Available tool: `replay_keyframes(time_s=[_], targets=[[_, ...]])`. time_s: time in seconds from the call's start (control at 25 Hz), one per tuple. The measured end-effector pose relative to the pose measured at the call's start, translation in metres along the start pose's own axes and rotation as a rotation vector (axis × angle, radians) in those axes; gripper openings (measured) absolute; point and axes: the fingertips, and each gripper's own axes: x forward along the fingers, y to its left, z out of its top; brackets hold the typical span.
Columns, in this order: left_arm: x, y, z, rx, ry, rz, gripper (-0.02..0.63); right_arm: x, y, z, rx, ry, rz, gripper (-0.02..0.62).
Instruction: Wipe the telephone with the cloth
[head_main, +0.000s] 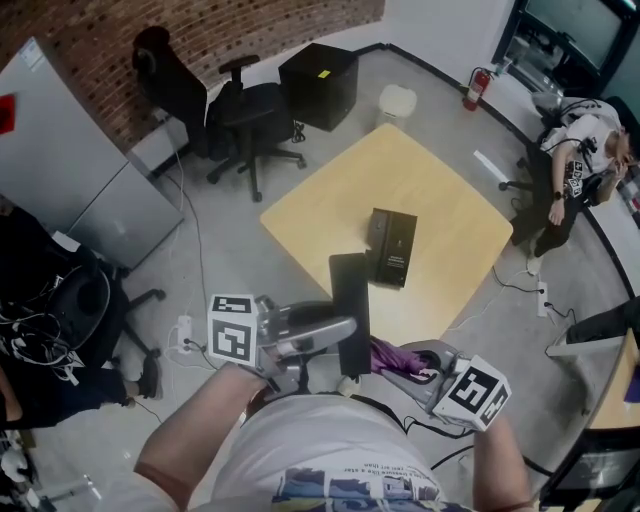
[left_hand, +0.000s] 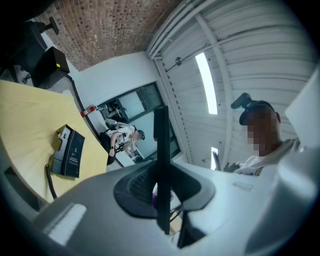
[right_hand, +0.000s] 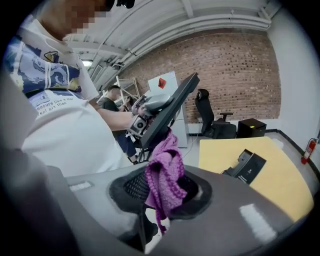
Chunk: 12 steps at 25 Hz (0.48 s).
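Gripping the black telephone handset by its flat faces, the left tool has its jaws part-closed with the pads pressed onto the slab. The left gripper view shows the handset edge-on between them. It is held up off the counter, its long axis pointing roughly toward the telephone base. The right tool is clamped on a bunched purple cloth, and a loose end hangs below the jaws in the right gripper view. The cloth sits at the handset's near end, on its right side; whether it is touching or just beside cannot be told. The base lies around the middle of the yellow counter, well apart from both tools. A dark cord runs from the base toward the counter edge. Both tools are off the counter's near corner, over the grey floor. Beyond the counter are black office chairs, a black cabinet and a fire extinguisher.
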Motion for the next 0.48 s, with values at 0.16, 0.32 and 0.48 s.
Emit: replay_keyframes(time_s=[0.16,0.32,0.48], targets=[[0.002,0.0,-0.002,-0.002,0.004,-0.005,0.086,-0.01,-0.024,-0.008,0.026,-0.017,-0.08,0.084],[0.004,-0.002,-0.008,-0.01,0.012,-0.01,0.086,-0.023,-0.052,0.021,0.052,-0.092,-0.172,0.084],[0.006,-0.003,-0.015,-0.016,0.022,-0.006,0.086,-0.028,-0.071,0.054,0.046,-0.186,-0.221,0.084]])
